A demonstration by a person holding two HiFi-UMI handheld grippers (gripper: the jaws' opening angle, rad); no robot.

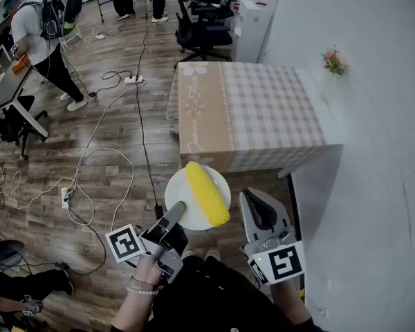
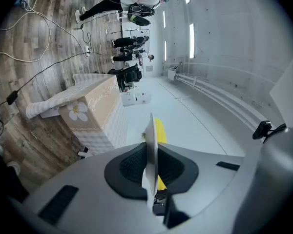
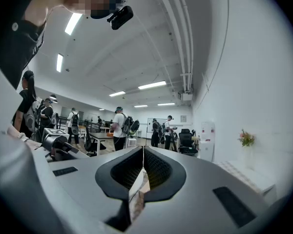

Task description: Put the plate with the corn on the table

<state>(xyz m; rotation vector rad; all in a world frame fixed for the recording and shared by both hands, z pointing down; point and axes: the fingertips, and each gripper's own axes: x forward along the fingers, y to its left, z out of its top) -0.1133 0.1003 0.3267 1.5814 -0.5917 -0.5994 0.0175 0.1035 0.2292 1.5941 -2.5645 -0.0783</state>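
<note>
A white plate (image 1: 187,198) carrying a yellow corn cob (image 1: 207,194) hangs in the air in front of me, a little short of the table's near edge. My left gripper (image 1: 179,209) is shut on the plate's near rim. In the left gripper view the plate (image 2: 151,145) stands edge-on between the jaws, with the corn (image 2: 159,129) behind it. The table (image 1: 263,109), under a beige checked cloth, stands ahead; in the left gripper view the table (image 2: 93,108) lies to the left. My right gripper (image 1: 254,200) is shut and holds nothing; in its own view the right gripper (image 3: 143,152) points into the room.
Cables (image 1: 107,161) and a power strip (image 1: 133,79) lie on the wooden floor left of the table. Behind the table are a black office chair (image 1: 204,23) and a white cabinet (image 1: 252,21). A person (image 1: 40,39) stands at far left. Flowers (image 1: 334,61) sit by the white wall.
</note>
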